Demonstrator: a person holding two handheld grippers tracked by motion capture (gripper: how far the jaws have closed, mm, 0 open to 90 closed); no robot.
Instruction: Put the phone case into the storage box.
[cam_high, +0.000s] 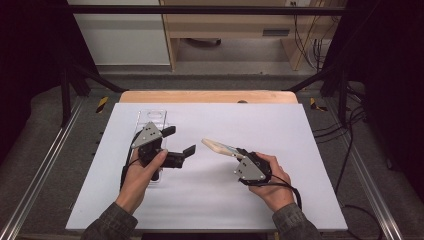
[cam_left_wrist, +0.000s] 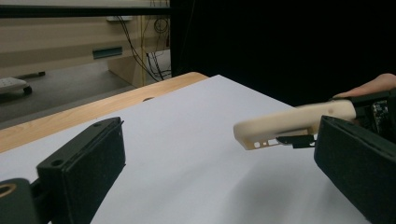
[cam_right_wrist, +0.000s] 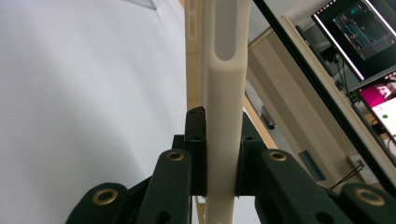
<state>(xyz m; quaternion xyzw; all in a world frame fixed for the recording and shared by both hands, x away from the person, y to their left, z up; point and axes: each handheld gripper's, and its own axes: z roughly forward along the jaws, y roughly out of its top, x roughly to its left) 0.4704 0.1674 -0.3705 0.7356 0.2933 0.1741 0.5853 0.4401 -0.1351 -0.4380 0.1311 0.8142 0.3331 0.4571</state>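
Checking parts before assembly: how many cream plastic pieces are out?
1. The cream plastic piece is clamped in the right hand-held gripper, raised above the white table. Another could hide under the hands.

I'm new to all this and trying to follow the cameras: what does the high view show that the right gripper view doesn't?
High view: both hands, the left gripper with its jaws apart, and a clear plastic tray beneath it. Right gripper view: the right gripper clamped on the cream plastic part seen close, its slot, and computer screens beyond. Both: that part and the white table.
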